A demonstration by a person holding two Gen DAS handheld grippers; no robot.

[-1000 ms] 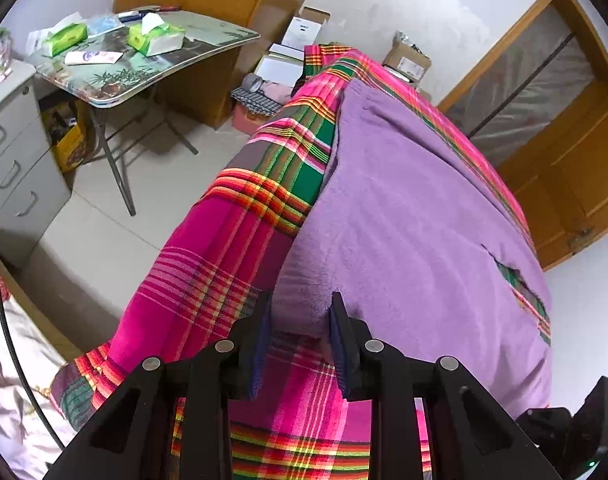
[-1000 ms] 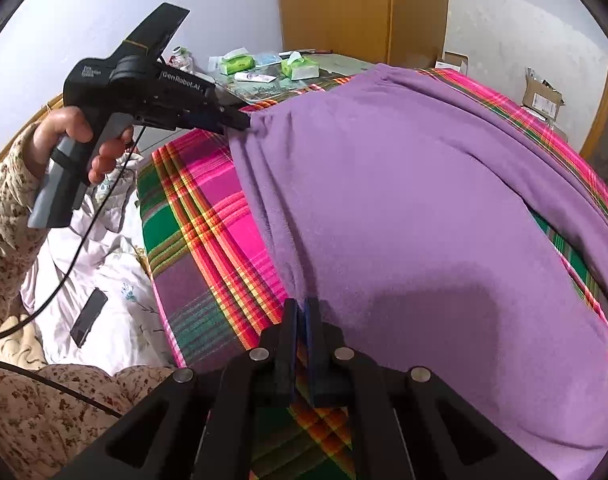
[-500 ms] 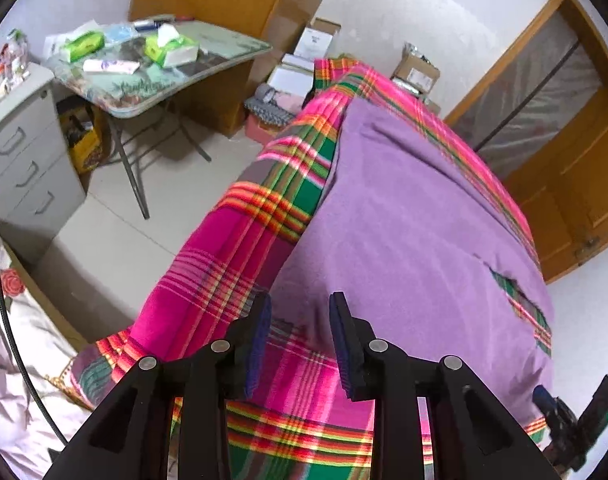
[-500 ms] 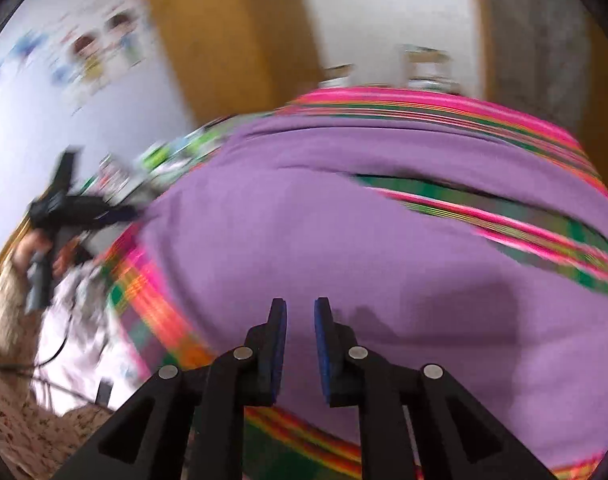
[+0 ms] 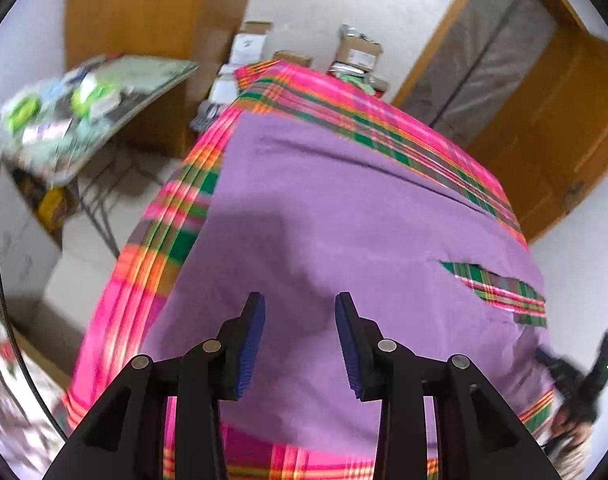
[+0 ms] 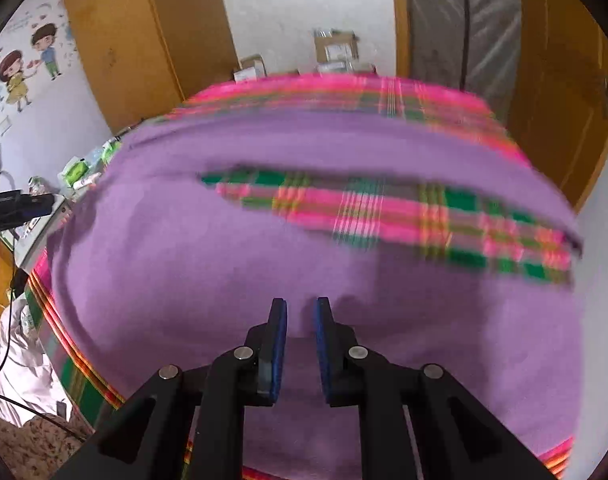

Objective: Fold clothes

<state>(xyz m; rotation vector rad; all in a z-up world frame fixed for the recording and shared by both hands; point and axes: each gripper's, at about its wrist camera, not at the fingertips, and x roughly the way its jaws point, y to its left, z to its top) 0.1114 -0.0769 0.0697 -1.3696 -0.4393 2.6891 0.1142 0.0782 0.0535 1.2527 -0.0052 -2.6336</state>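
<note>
A large purple garment [image 5: 343, 208] lies spread flat on a bed covered by a pink and green plaid sheet [image 5: 164, 240]. A strip of plaid [image 6: 363, 212] shows through a gap in the purple garment [image 6: 264, 280]. My left gripper [image 5: 300, 298] hovers above the garment's near part. Its jaws are opening and nothing is between them. My right gripper [image 6: 300, 302] hangs over the near side of the garment with a narrow gap between its pads, holding nothing. The left gripper body [image 6: 16, 204] shows at the far left of the right wrist view.
A folding table [image 5: 152, 80] with tissue packs stands left of the bed. Cardboard boxes [image 5: 355, 52] sit beyond the bed's far end, beside a wooden door [image 5: 551, 120]. A tall wooden wardrobe [image 6: 144, 40] is at the back left. White clothes [image 6: 16, 360] lie at the lower left.
The left gripper has let go of the purple garment's edge, opened wider and risen over the cloth. The right gripper has opened slightly and swung across the garment.
</note>
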